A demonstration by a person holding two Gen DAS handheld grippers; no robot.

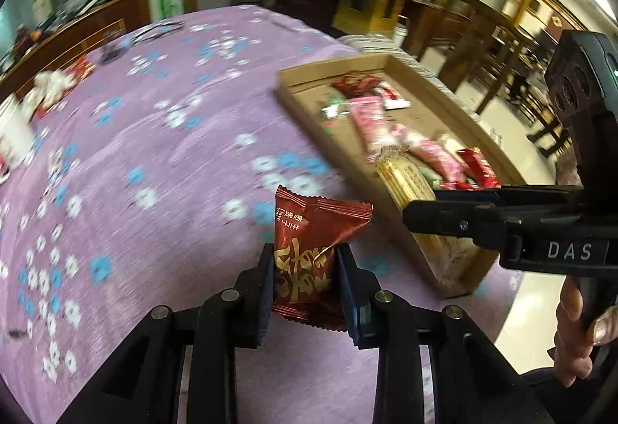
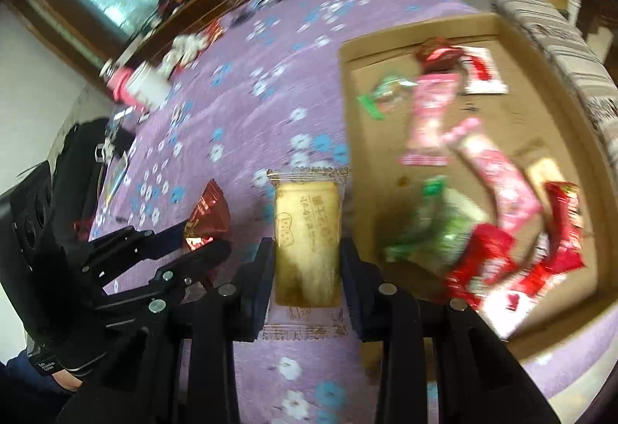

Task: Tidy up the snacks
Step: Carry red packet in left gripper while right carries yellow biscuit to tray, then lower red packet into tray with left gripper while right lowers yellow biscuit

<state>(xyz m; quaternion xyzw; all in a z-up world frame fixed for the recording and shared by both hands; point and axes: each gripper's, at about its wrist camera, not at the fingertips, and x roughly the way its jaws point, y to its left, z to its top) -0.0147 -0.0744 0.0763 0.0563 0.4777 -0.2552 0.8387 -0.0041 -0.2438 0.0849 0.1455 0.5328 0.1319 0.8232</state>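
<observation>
Dark-red snack packet (image 1: 309, 254), clear-wrapped biscuit (image 2: 307, 242) upright; cardboard tray (image 2: 548, 308) holds snacks.

Two grippers (image 1: 305, 265) (image 2: 305, 262), one cardboard tray (image 2: 347, 84), one dark-red packet (image 1: 309, 254), one biscuit packet (image 2: 307, 242)

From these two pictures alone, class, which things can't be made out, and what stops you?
- Left wrist view: the snacks in the box smear with motion blur; their print is unreadable.
- Left wrist view: the right hand-held gripper hides part of the biscuit.
- Right wrist view: the left hand-held gripper covers the red packet's lower half.
</observation>
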